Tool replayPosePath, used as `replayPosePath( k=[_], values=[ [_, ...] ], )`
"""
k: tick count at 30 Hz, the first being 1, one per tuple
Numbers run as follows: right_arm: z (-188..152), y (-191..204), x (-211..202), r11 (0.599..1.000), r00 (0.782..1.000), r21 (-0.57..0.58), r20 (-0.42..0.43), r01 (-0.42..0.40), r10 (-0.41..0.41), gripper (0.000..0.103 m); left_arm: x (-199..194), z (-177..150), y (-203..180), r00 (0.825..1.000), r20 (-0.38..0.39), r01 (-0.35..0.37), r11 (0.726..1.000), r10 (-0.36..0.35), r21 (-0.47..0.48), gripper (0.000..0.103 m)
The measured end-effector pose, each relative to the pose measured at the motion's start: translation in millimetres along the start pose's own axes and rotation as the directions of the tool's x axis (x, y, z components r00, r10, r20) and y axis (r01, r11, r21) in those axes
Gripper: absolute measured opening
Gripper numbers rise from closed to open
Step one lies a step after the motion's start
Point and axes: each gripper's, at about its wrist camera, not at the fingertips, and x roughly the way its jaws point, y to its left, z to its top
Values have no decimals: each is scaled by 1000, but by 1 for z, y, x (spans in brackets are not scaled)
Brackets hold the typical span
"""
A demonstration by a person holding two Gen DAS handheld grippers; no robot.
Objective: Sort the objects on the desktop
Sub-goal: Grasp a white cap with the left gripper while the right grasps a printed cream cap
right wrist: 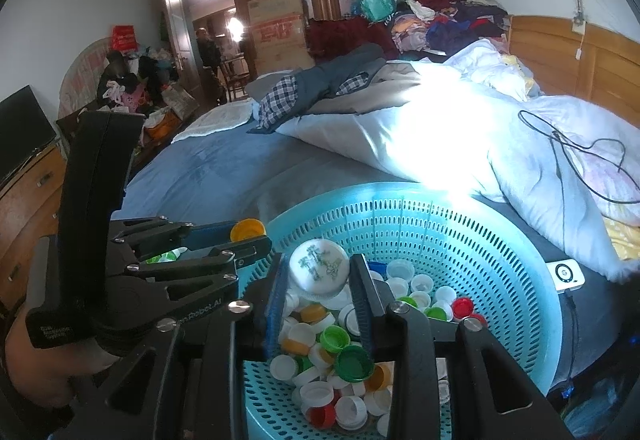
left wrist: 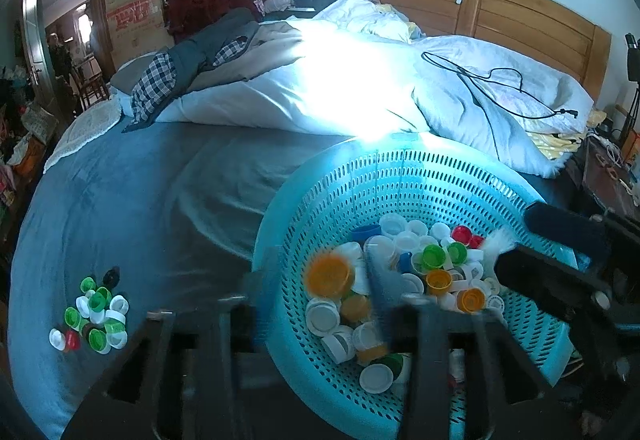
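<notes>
Right gripper (right wrist: 318, 294), lower centre of the right wrist view, was clamped on a white round plastic cap with green print (right wrist: 319, 273), held above the turquoise perforated plastic basket (right wrist: 460, 236) of mixed bottle caps. Left gripper (left wrist: 320, 304) at frame bottom gripped a blurred orange plastic cap (left wrist: 329, 275) over the basket rim. Small pile of green and white caps (left wrist: 96, 316) sat lower left on the blue bedsheet (left wrist: 140, 200).
</notes>
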Motion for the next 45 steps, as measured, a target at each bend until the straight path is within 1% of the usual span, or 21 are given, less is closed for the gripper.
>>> replayPosePath(
  k=[1,5,8,11,12,14,15,16,18,20,22,24,26,28,30,35,36,37,38,41,45],
  values=[
    [0,0,-1,1000,1000,1,3,3,-3,54,-1,0,1,1000,9,-7,1000,7,-3,49],
    [1,1,-1,1000,1000,1,3,3,-3,54,-2,-1,6,1000,12,-13,1000,13,-6,49],
    [3,7,0,1000,1000,0,3,-13,13,55,-7,-11,22,999,32,-24,1000,24,-7,49],
    [2,22,3,998,999,-37,2,-53,53,60,-8,-47,79,999,14,-50,991,52,-124,49],
    [0,30,5,996,998,-52,-5,-69,69,61,-6,-71,114,995,-13,-100,978,99,-184,49],
    [-3,45,14,992,995,-79,-30,-101,99,61,-3,-103,159,985,-71,-168,952,155,-255,49],
    [-6,55,20,988,992,-93,-48,-120,116,61,-3,-124,188,978,-107,-204,932,180,-301,49],
    [-8,64,26,985,989,-103,-62,-137,131,61,-6,-149,224,965,-144,-257,900,219,-353,49],
    [-12,77,35,979,985,-121,-85,-163,153,61,-10,-176,265,949,-176,-313,861,263,-402,49],
    [-16,94,46,970,978,-147,-112,-191,176,61,-14,-201,315,939,-202,-343,813,279,-470,49],
    [-21,111,58,961,971,-170,-145,-216,193,61,-14,-208,345,938,-203,-346,791,281,-504,49],
    [-25,122,70,956,965,-182,-169,-232,202,61,-14,-204,358,944,-167,-329,798,284,-505,50],
    [-30,134,83,952,958,-187,-198,-243,206,61,-9,-189,364,961,-98,-273,835,258,-477,57],
    [-32,141,92,950,955,-192,-218,-245,203,61,0,-181,365,970,-62,-238,858,236,-455,58],
    [-34,146,102,949,951,-197,-239,-245,196,61,8,-177,367,972,-55,-230,870,229,-437,58],
    [-34,153,116,949,947,-202,-263,-241,185,61,28,-174,378,966,-100,-257,855,238,-450,55],
    [-33,154,118,949,946,-201,-266,-243,186,61,26,-175,379,965,-97,-260,854,243,-450,50],
    [-33,155,120,948,945,-203,-268,-245,187,61,25,-175,379,964,-96,-264,855,248,-447,32],
    [-33,157,122,947,945,-205,-268,-246,188,61,23,-175,379,965,-95,-259,858,242,-444,26],
    [-30,165,126,943,943,-209,-265,-260,201,61,15,-176,372,966,-73,-253,856,247,-450,26],
    [-27,179,131,932,937,-222,-266,-287,226,61,-18,-182,370,962,-18,-246,834,272,-494,26]
  ],
)
